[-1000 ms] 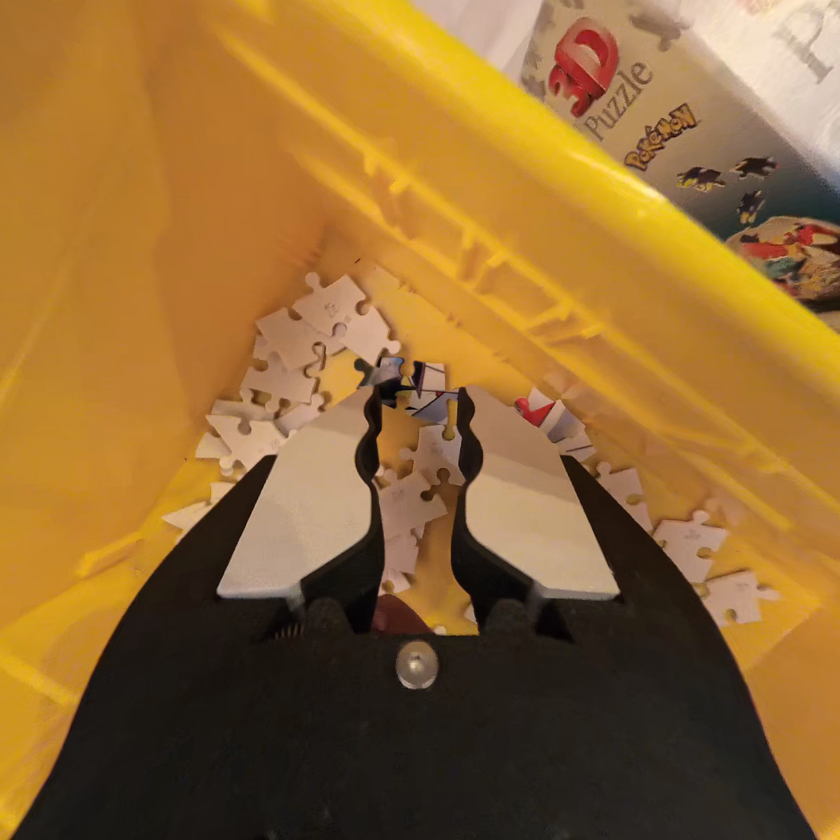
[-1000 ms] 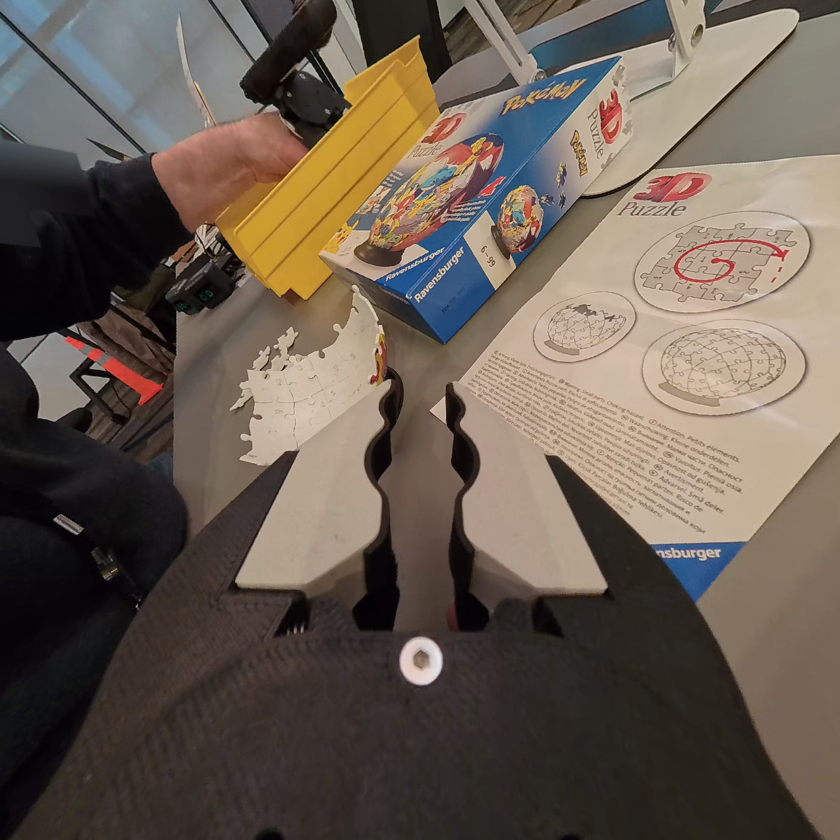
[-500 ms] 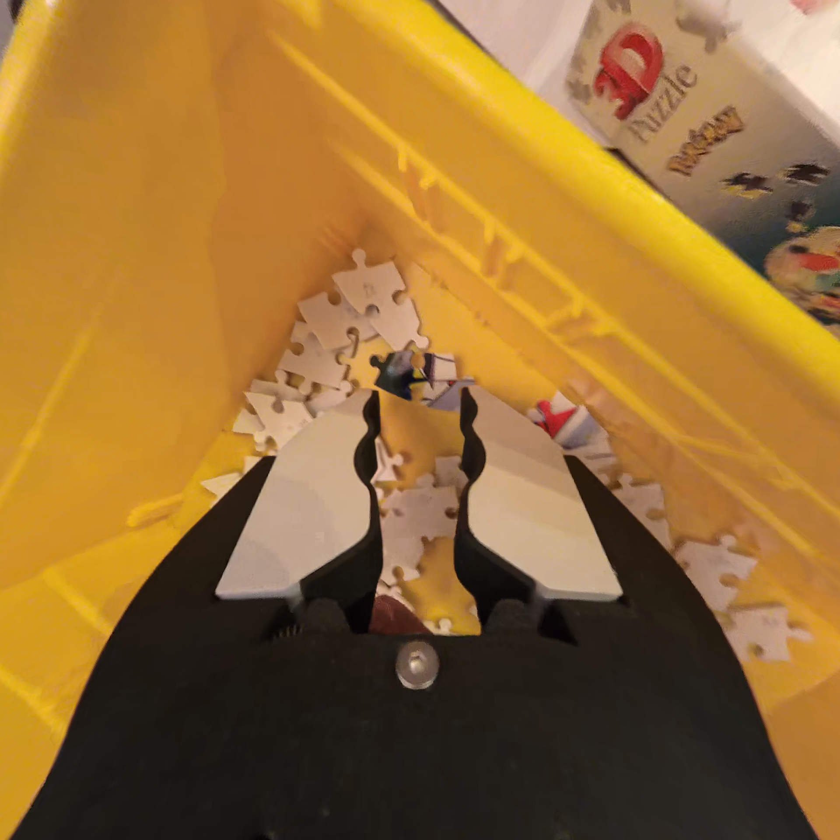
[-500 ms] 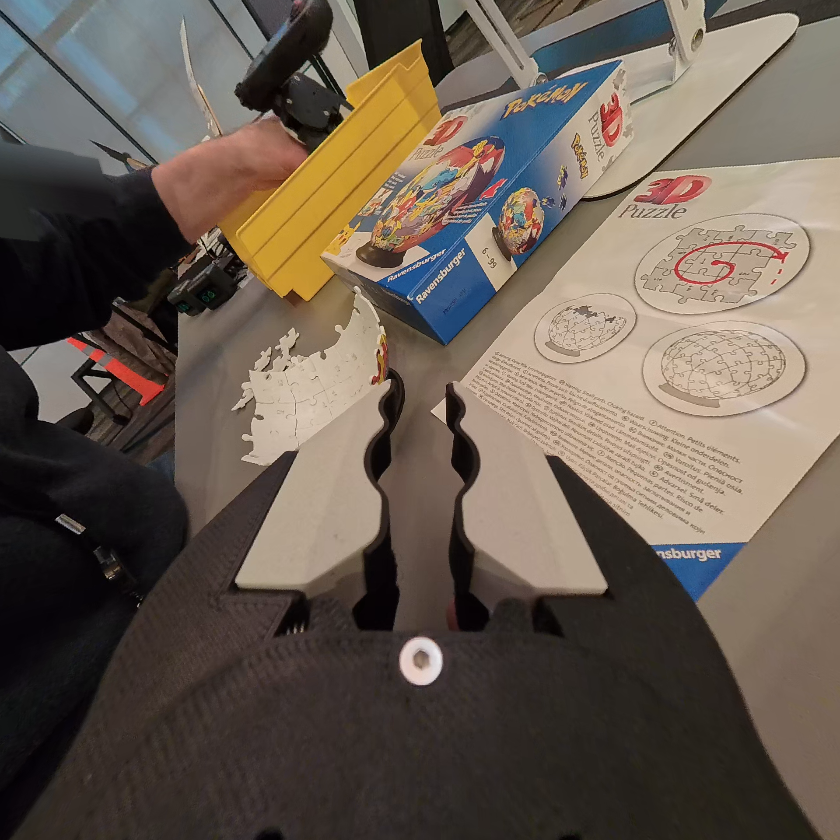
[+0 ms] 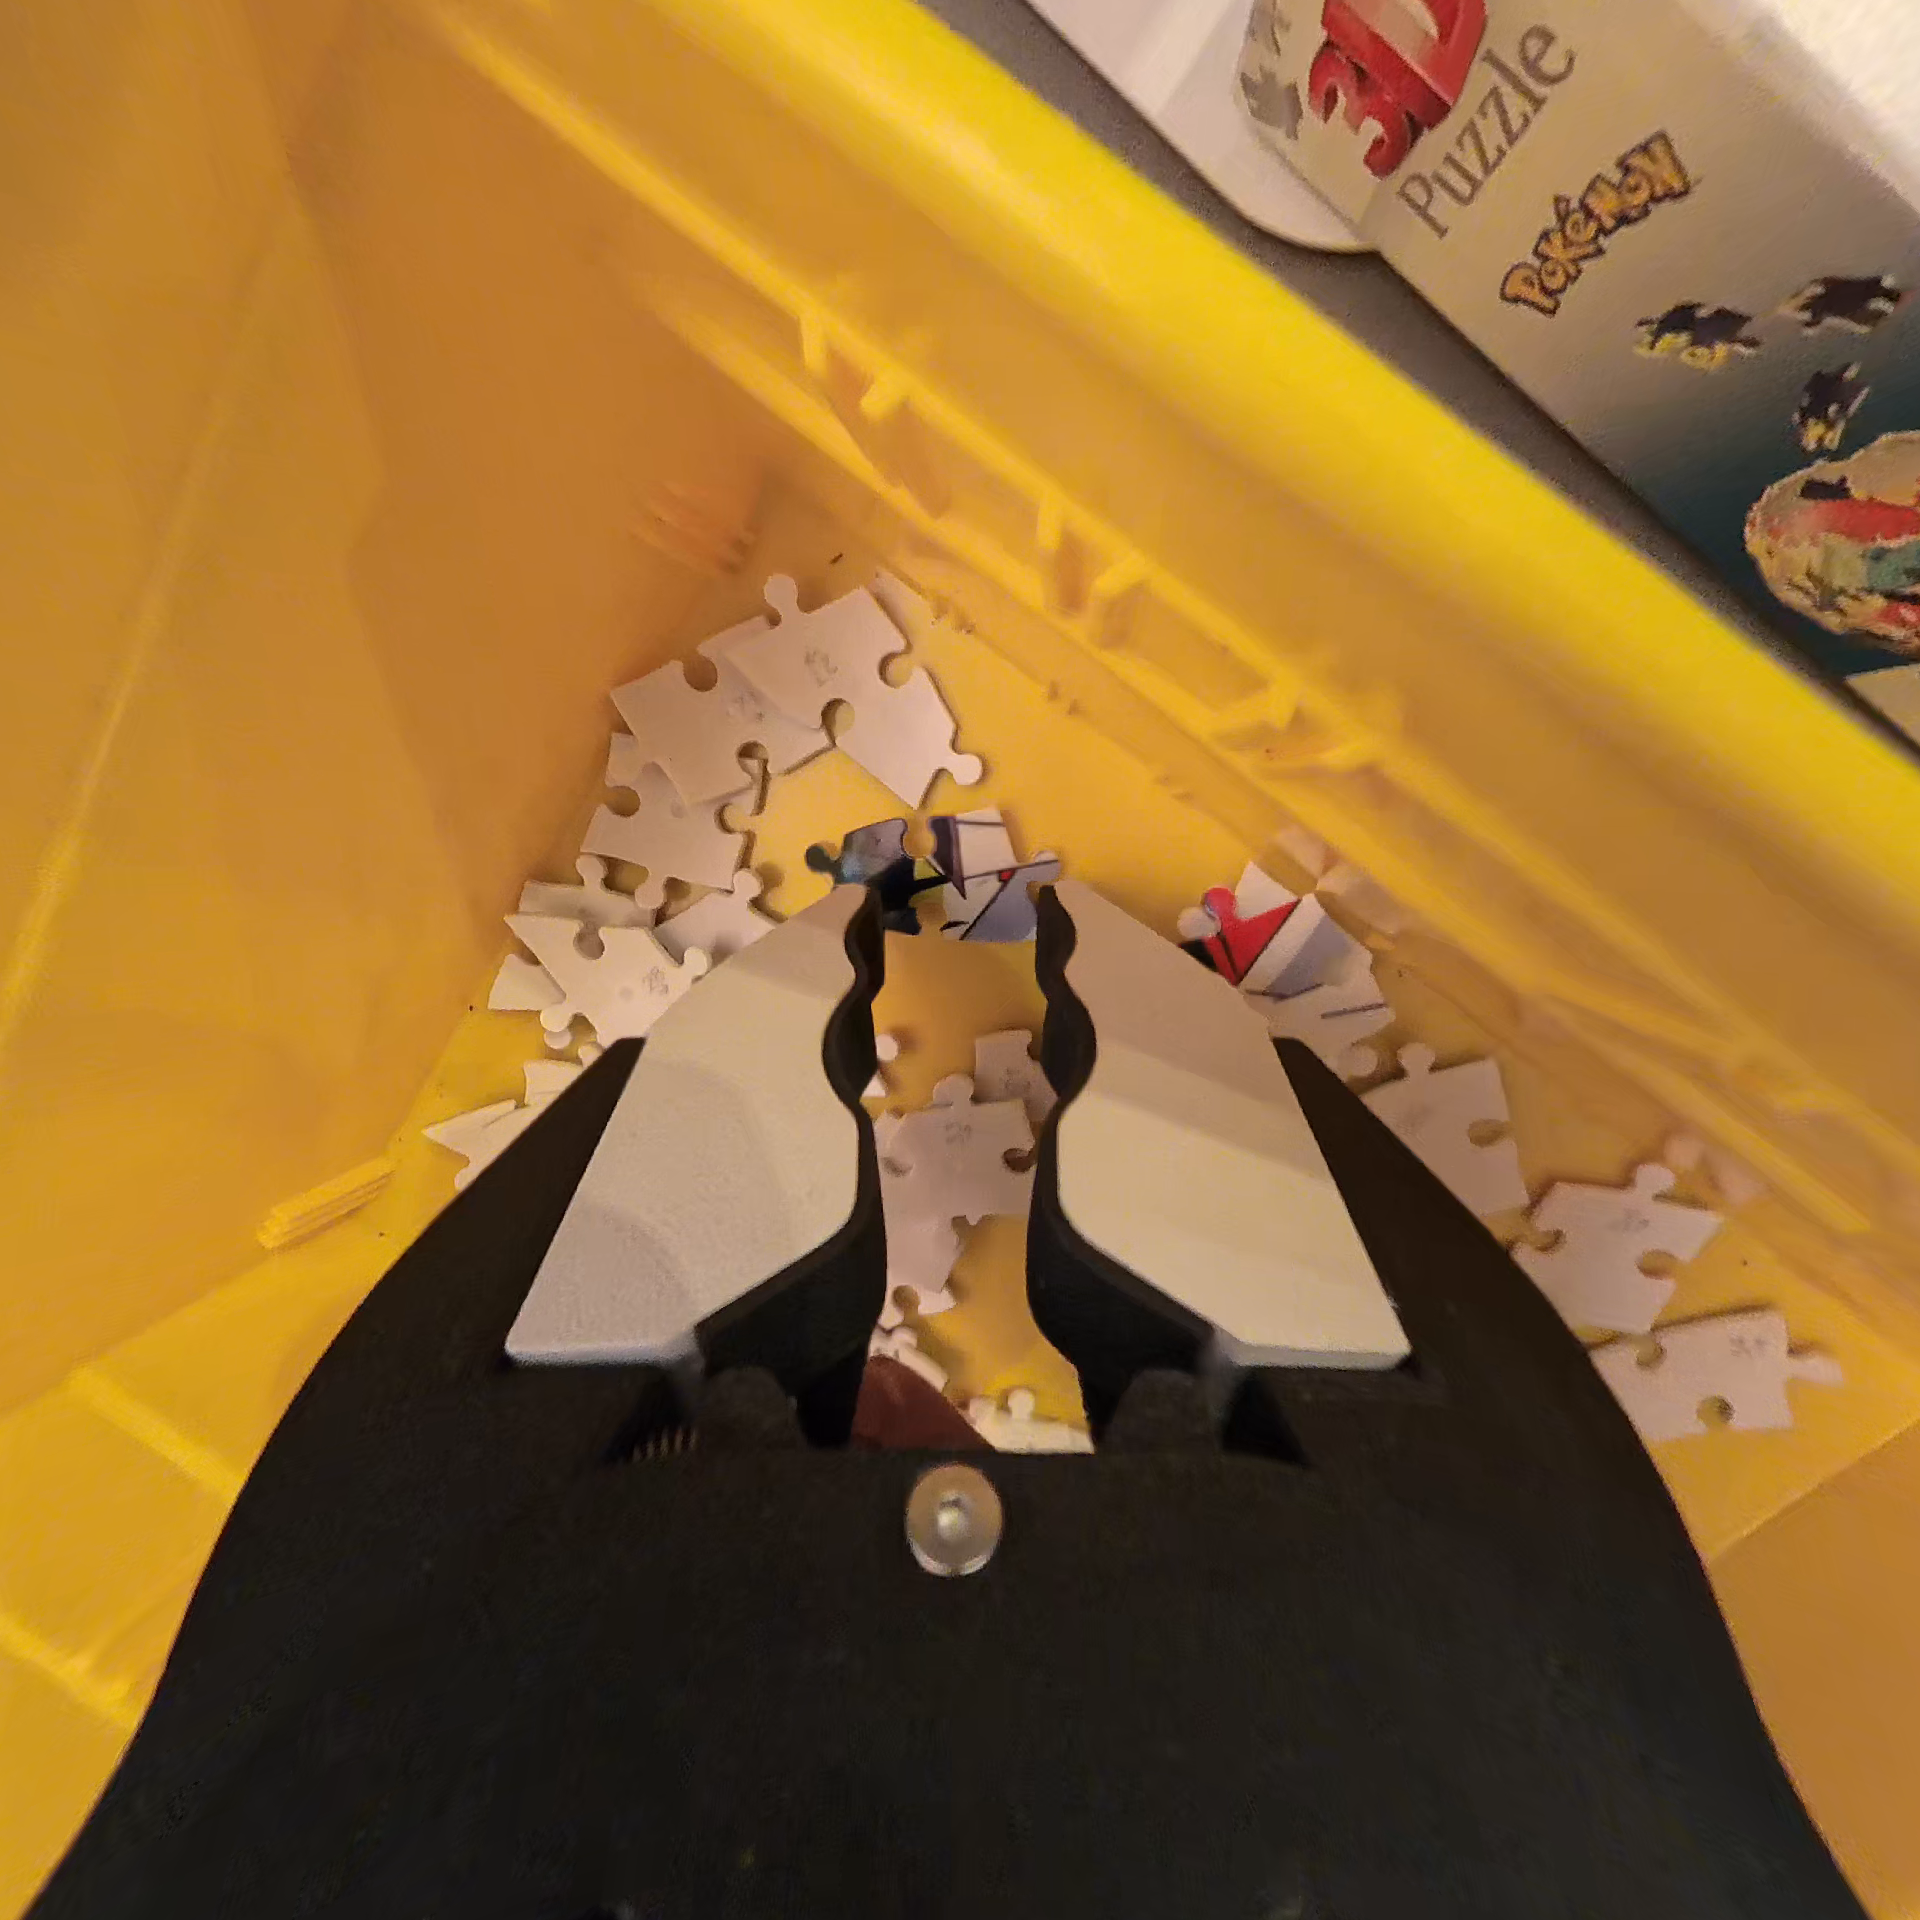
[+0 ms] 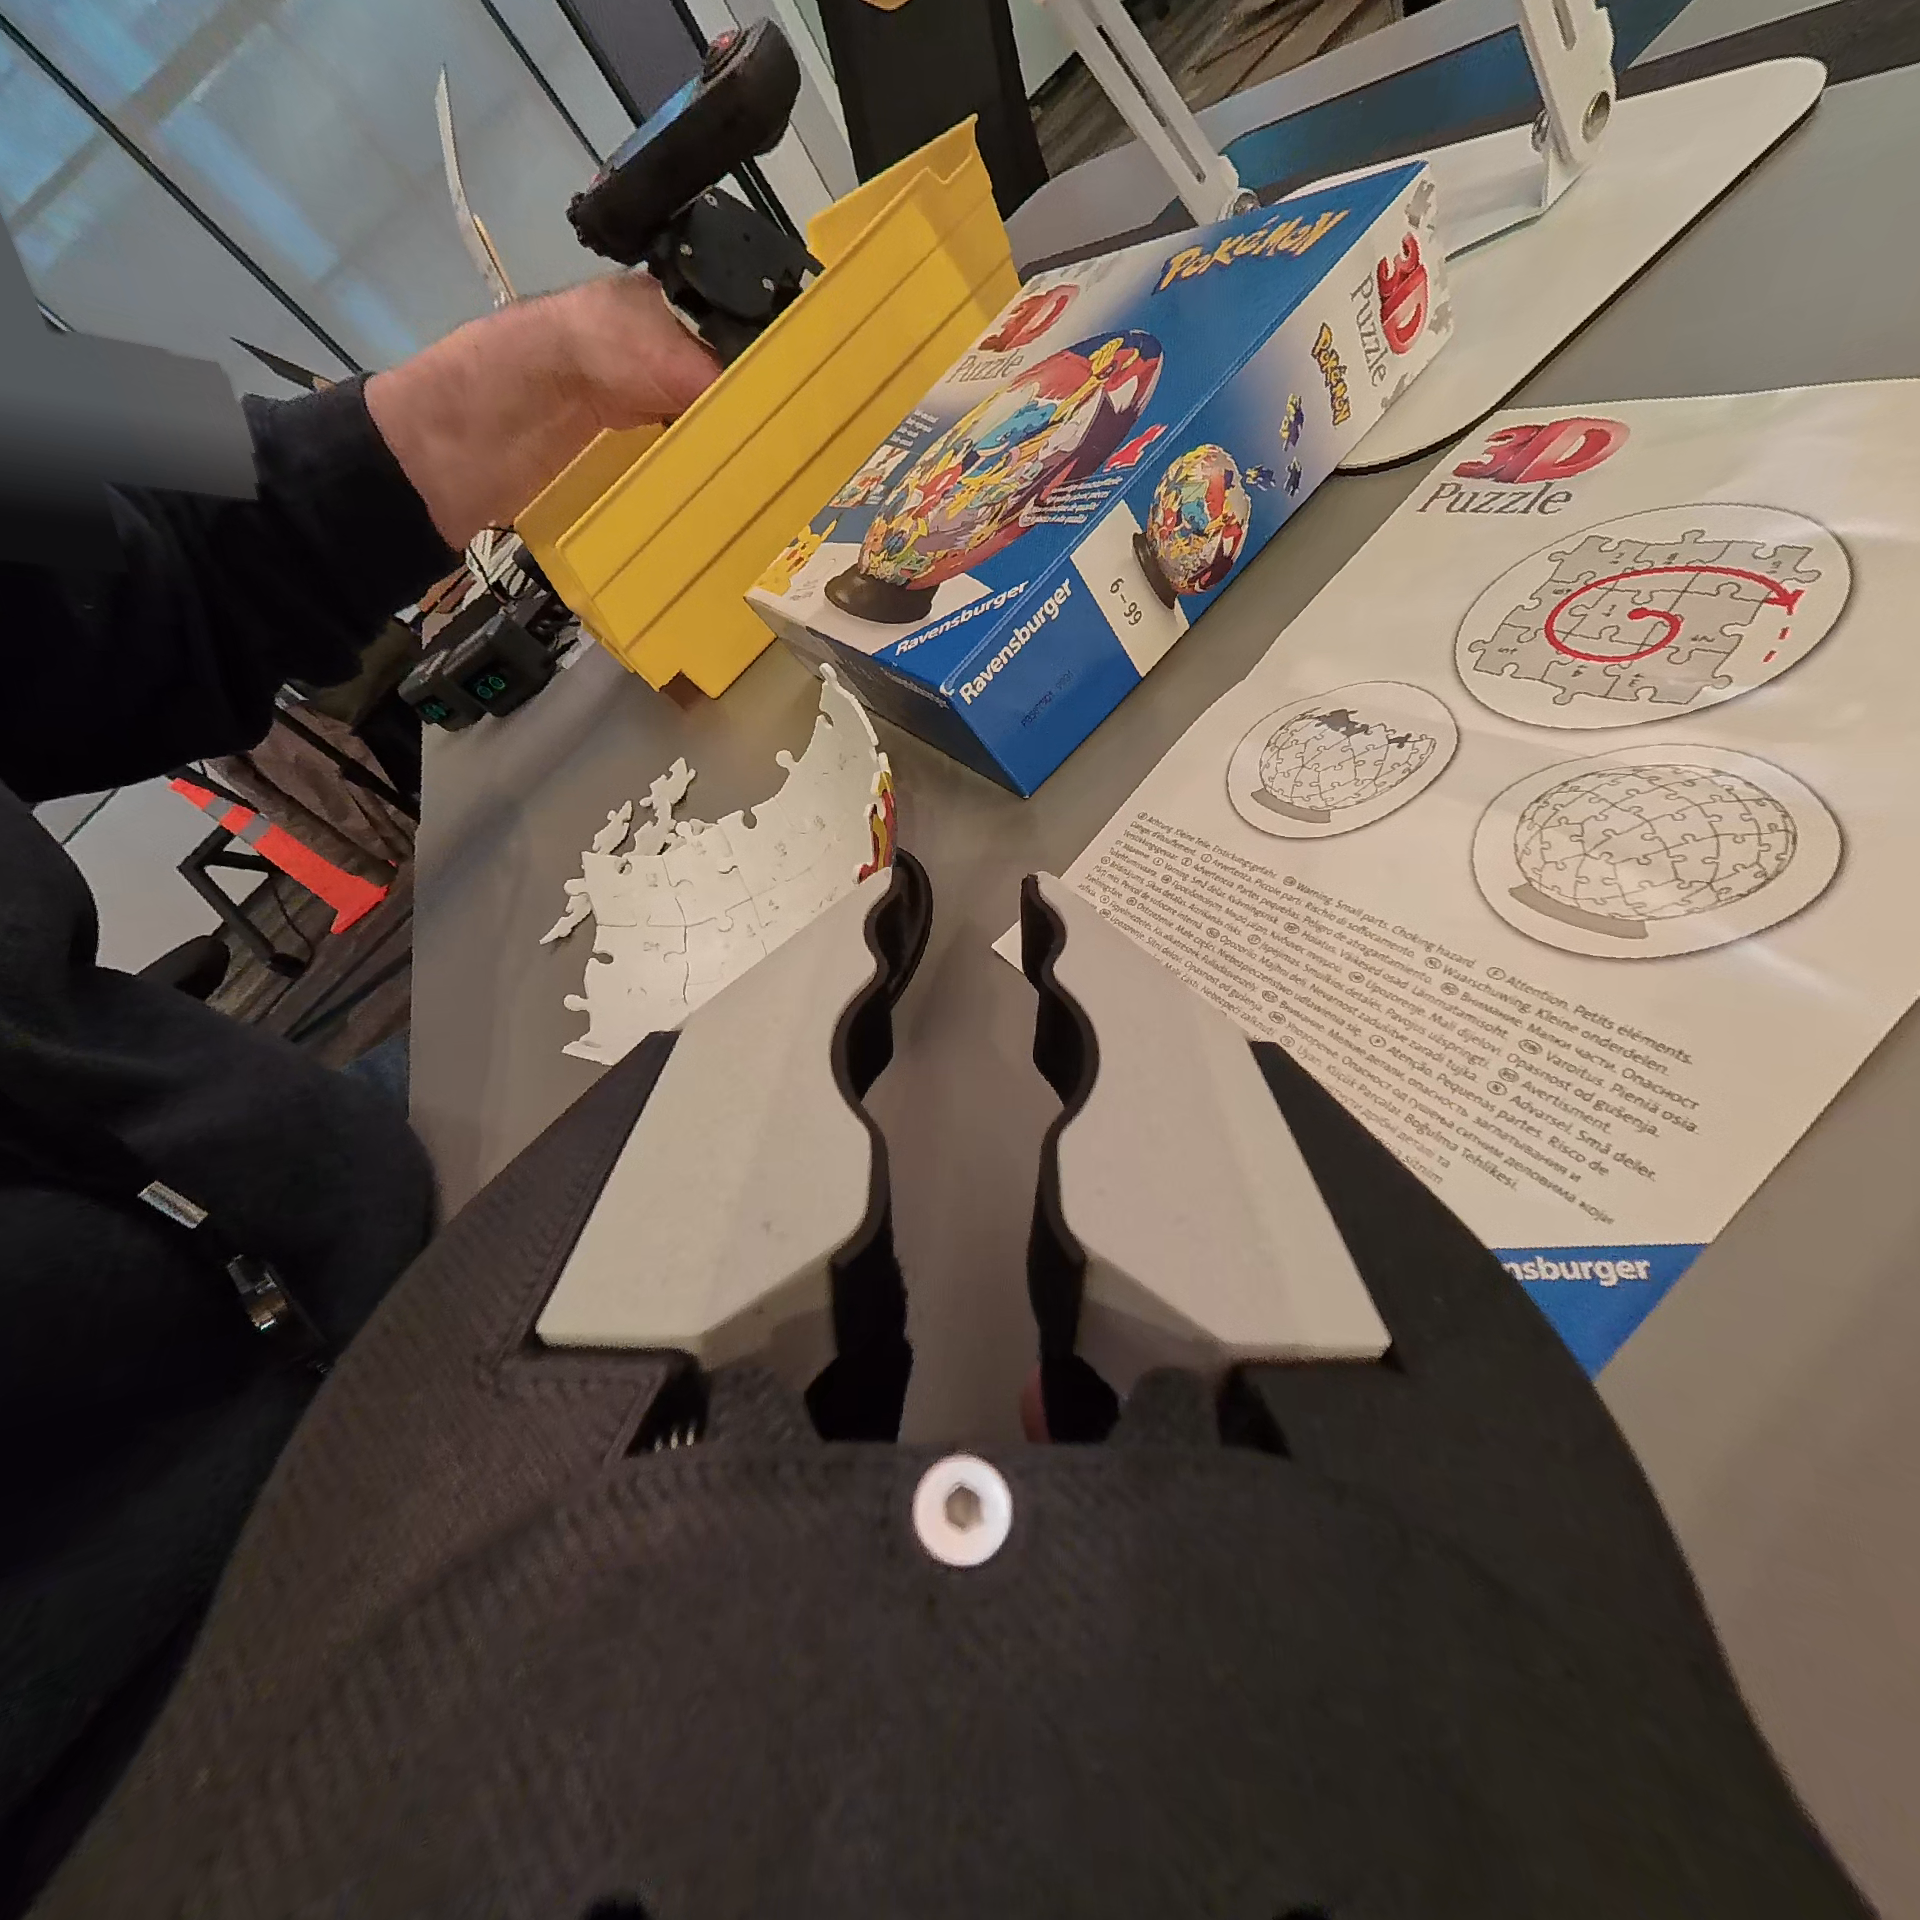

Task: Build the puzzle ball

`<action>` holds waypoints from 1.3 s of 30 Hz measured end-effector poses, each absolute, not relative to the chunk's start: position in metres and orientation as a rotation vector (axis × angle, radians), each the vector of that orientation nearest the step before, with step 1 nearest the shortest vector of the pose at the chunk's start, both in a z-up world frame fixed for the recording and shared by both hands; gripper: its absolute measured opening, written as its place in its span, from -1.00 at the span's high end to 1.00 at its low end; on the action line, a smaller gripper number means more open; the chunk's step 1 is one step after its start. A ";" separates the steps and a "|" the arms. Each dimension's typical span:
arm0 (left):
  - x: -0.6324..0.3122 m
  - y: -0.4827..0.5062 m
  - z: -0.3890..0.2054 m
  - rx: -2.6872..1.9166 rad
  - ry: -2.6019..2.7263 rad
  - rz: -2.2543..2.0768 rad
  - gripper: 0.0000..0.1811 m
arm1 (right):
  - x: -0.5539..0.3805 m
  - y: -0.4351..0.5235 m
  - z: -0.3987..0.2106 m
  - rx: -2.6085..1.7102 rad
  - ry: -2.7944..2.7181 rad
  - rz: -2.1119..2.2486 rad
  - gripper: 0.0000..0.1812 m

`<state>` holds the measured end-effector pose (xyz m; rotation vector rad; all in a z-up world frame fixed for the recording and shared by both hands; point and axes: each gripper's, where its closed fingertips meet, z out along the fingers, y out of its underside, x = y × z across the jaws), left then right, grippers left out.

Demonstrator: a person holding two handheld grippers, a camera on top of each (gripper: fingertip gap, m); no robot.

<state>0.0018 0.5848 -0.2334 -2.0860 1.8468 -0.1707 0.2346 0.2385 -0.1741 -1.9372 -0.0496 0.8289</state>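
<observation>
My left gripper is open and empty inside a yellow bin, above several loose puzzle pieces, most with the white back up. A coloured piece lies just beyond the fingertips. My right gripper is open and empty above the grey table. A partly built curved white ball shell lies on the table just left of its fingertips. In the right wrist view a hand holds the left gripper in the bin.
The blue puzzle box lies beside the bin; it also shows in the left wrist view. A white instruction sheet lies to the right of my right gripper. A white stand base is at the back. A dark sleeve is at the left. My hands' fingertips stand some 45 cm from each other.
My left gripper has drawn back a little inside the bin, so the pieces and the far wall look farther off. In the right wrist view it has risen slightly. My right gripper has not moved.
</observation>
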 end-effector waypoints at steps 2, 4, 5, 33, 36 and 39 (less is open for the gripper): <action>-0.005 0.581 -0.234 -2.088 1.903 -0.161 0.71 | 0.234 0.239 -0.174 -1.936 -0.050 0.829 0.78; -0.015 0.573 -0.233 -2.105 1.992 -0.143 0.73 | 0.234 0.238 -0.174 -1.936 -0.050 0.830 0.78; -0.021 0.570 -0.233 -2.118 2.028 -0.124 0.76 | 0.234 0.238 -0.174 -1.936 -0.051 0.832 0.78; 0.023 0.602 -0.232 -2.090 1.646 -0.224 0.79 | 0.235 0.238 -0.173 -1.929 -0.050 0.832 0.78; 0.019 0.599 -0.222 -2.076 1.626 -0.246 0.79 | 0.235 0.238 -0.173 -1.928 -0.050 0.833 0.78; 0.011 0.597 -0.201 -2.043 1.596 -0.256 0.79 | 0.235 0.238 -0.173 -1.929 -0.050 0.834 0.77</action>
